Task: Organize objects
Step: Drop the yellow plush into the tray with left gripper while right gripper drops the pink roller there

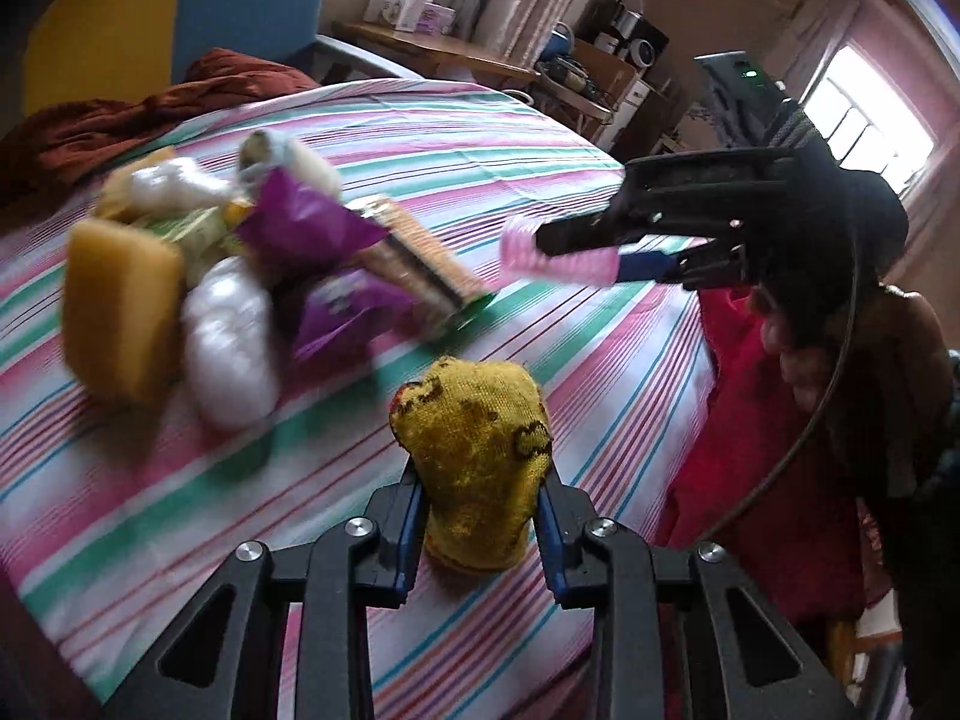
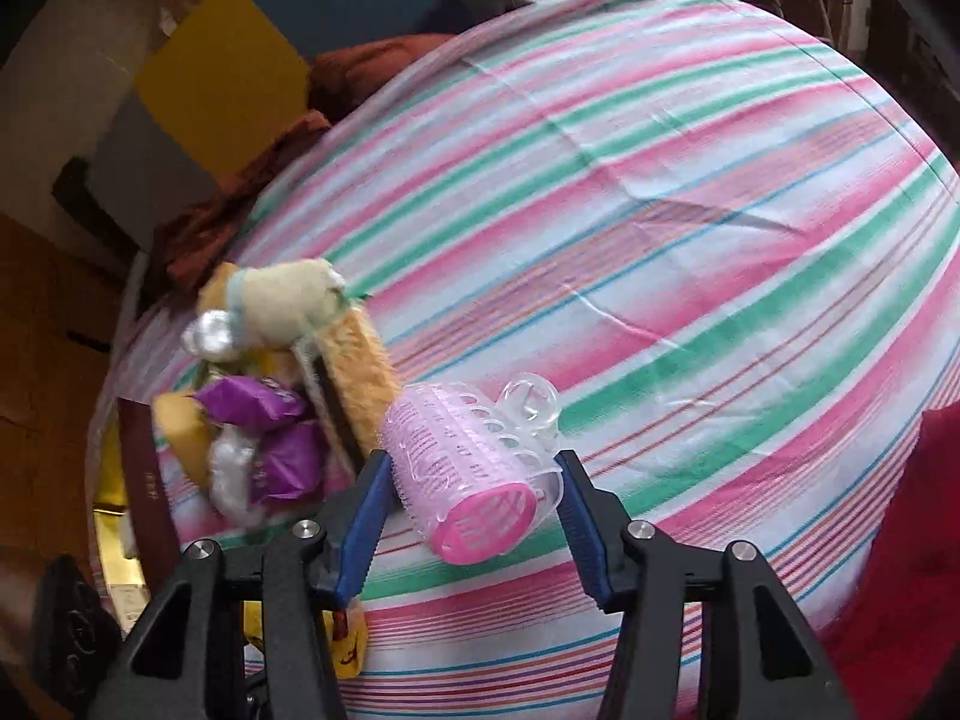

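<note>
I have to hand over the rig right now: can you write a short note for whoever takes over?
Left gripper: shut on the yellow knitted cloth, above the striped bedsheet.
Right gripper: shut on the pink hair roller; a clear clip sits on the roller.
Pile at the far left of the sheet: sponges, purple packets, white bags, biscuit pack.
Done: pile gathered, it seems.
Left: set down the cloth and roller, probably with the pile.

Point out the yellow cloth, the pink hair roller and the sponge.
yellow cloth (image 1: 480, 438): left wrist view, middle of its bunched top.
pink hair roller (image 2: 462, 456): right wrist view, on its ribbed side.
sponge (image 1: 120, 312): left wrist view, its broad face.
</note>
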Tool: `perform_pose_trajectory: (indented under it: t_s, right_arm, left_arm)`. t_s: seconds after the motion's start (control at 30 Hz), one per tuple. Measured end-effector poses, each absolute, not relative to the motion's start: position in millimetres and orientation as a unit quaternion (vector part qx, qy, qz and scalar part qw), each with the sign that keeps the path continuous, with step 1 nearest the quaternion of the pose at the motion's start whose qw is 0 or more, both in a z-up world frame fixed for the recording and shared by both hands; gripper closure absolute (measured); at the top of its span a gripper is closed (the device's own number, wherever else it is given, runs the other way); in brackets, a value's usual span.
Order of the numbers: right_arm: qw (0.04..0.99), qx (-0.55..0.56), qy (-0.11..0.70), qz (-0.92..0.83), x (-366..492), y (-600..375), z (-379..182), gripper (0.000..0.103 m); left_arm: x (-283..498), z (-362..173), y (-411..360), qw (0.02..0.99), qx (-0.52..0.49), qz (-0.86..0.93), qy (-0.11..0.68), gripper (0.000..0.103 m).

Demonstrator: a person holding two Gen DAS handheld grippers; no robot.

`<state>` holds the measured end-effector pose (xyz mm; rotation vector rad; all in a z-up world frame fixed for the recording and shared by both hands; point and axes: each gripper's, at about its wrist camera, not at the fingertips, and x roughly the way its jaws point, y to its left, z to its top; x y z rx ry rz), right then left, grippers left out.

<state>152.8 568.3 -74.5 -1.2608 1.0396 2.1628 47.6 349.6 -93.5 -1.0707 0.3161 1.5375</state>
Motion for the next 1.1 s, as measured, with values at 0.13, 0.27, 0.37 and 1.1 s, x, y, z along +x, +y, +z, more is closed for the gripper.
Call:
perform_pose_trajectory:
  t_s: [0.13, 0.27, 0.37, 1.1]
  right_arm:
    - [0.213, -0.450, 0.356, 0.791, 155, 552, -68, 0.048]
    - [0.228, -0.430, 0.344, 0.803, 157, 543, -59, 0.048]
    - [0.240, -0.418, 0.326, 0.813, 160, 532, -48, 0.048]
    - [0.095, -0.389, 0.217, 0.890, 61, 378, 10, 0.048]
  left_arm:
    - [46, -91, 328, 0.569, -0.454, 0.672, 0.136, 0.071]
    - [45, -80, 307, 0.559, -0.440, 0.690, 0.136, 0.071]
    - [42, -67, 288, 0.553, -0.425, 0.705, 0.129, 0.071]
    - [-42, -23, 98, 0.375, -0.396, 0.838, 0.006, 0.070]
